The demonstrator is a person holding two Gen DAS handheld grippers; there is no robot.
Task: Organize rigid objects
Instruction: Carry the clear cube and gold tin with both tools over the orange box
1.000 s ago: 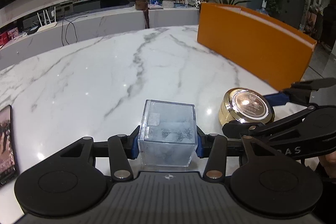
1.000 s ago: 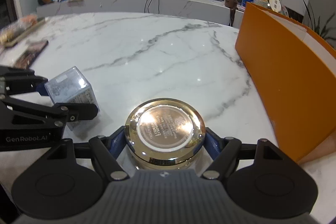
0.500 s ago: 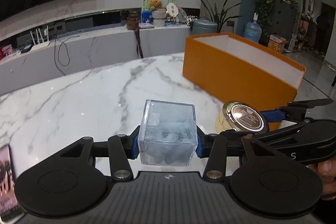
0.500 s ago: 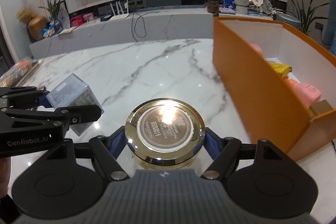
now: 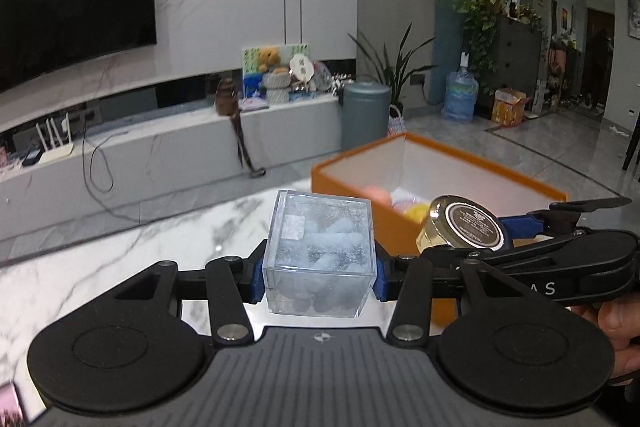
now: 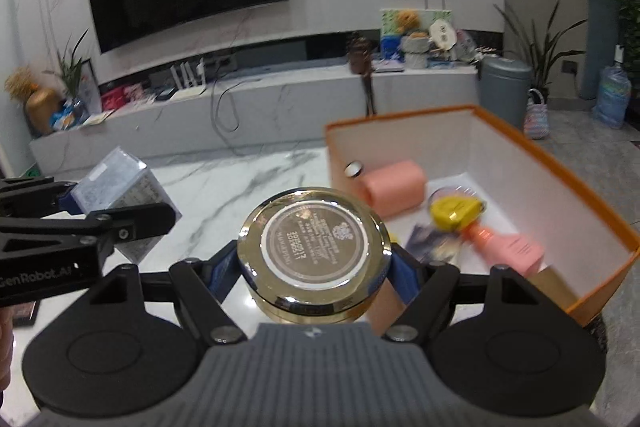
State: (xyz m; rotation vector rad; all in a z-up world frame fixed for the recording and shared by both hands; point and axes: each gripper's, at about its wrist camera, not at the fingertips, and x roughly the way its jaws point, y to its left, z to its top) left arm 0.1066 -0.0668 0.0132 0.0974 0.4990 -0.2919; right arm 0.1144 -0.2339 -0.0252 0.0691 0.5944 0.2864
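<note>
My left gripper (image 5: 320, 273) is shut on a clear plastic cube box (image 5: 320, 251) with pale lumps inside, held up above the marble table (image 5: 120, 259). My right gripper (image 6: 314, 267) is shut on a round gold jar (image 6: 314, 251) with a dark label on its lid. In the left wrist view the gold jar (image 5: 464, 227) hangs just right of the cube, at the near wall of the open orange box (image 5: 352, 183). In the right wrist view the cube box (image 6: 116, 183) sits in the left gripper at the left.
The orange box (image 6: 600, 195) stands on the table's right side and holds a pink case (image 6: 394, 187), a yellow tape measure (image 6: 456, 211) and a pink bottle (image 6: 504, 247). A hand (image 5: 616, 323) shows at the right edge. A low marble bench (image 6: 260, 99) lies beyond the table.
Both grippers have risen off the table with the cube and the jar and moved toward the orange box, whose inside has come into view.
</note>
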